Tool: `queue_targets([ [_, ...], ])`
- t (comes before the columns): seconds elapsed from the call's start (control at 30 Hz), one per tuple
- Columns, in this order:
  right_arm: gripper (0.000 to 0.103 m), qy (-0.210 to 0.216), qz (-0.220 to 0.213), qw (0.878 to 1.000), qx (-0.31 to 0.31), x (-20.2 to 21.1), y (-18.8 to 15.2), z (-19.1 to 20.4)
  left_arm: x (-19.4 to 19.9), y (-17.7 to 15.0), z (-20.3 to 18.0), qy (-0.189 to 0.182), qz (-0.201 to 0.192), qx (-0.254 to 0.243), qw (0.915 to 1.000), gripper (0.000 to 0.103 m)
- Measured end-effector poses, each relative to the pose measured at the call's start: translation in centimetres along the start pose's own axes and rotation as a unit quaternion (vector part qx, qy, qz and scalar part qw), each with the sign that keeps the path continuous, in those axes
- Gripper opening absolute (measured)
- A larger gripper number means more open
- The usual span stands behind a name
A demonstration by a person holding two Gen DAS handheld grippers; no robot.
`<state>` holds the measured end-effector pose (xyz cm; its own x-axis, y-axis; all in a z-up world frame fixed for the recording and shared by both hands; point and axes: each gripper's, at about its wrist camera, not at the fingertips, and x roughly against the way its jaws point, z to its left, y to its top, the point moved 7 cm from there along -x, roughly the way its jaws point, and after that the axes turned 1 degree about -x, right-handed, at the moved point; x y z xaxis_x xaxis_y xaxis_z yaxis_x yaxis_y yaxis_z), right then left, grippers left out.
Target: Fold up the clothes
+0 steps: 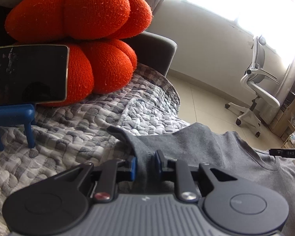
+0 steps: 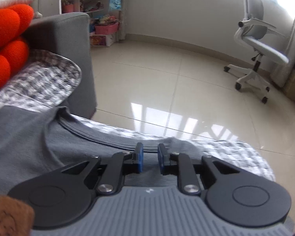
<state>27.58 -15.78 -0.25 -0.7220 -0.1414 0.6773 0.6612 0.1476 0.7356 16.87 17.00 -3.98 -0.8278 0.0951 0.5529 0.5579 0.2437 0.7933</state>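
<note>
A grey T-shirt (image 1: 216, 149) lies on a quilted grey-and-white blanket (image 1: 78, 129) that covers a sofa. My left gripper (image 1: 146, 166) is shut on a bunched fold of the shirt's sleeve, which rises between the blue pads (image 1: 133, 167). In the right wrist view the shirt (image 2: 29, 141) spreads to the left, its collar (image 2: 84, 131) curving toward the pads. My right gripper (image 2: 150, 158) sits at the shirt's shoulder edge by the blanket's border, with grey cloth pinched between its narrowly spaced blue pads. The tip of the right gripper (image 1: 285, 153) shows near the collar in the left wrist view.
An orange knitted pumpkin cushion (image 1: 78, 31) rests against the grey sofa arm (image 1: 157, 47). A phone (image 1: 27, 74) stands on a blue stand (image 1: 13, 118) on the blanket. Beyond the sofa edge are a tiled floor (image 2: 167, 82), a white office chair (image 2: 255, 45) and shelves (image 2: 88, 4).
</note>
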Motion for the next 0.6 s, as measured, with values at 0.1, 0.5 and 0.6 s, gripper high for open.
queue_targets([
  [0.1, 0.044, 0.063, 0.003, 0.998, 0.003, -0.1, 1.4, 4.1, -0.3, -0.5, -0.2, -0.002, -0.002, -0.002, 1.0000, 0.023],
  [0.5, 0.019, 0.094, 0.020, 0.994, 0.054, -4.8, 2.8, 12.6, -0.9, -2.1, -0.5, 0.008, -0.025, -0.019, 0.9995, 0.024],
  [0.6, 0.003, 0.069, 0.013, 0.995, 0.070, -5.1, 3.4, 13.0, -0.9, -2.2, -0.2, 0.003, -0.028, -0.009, 0.9996, 0.024],
])
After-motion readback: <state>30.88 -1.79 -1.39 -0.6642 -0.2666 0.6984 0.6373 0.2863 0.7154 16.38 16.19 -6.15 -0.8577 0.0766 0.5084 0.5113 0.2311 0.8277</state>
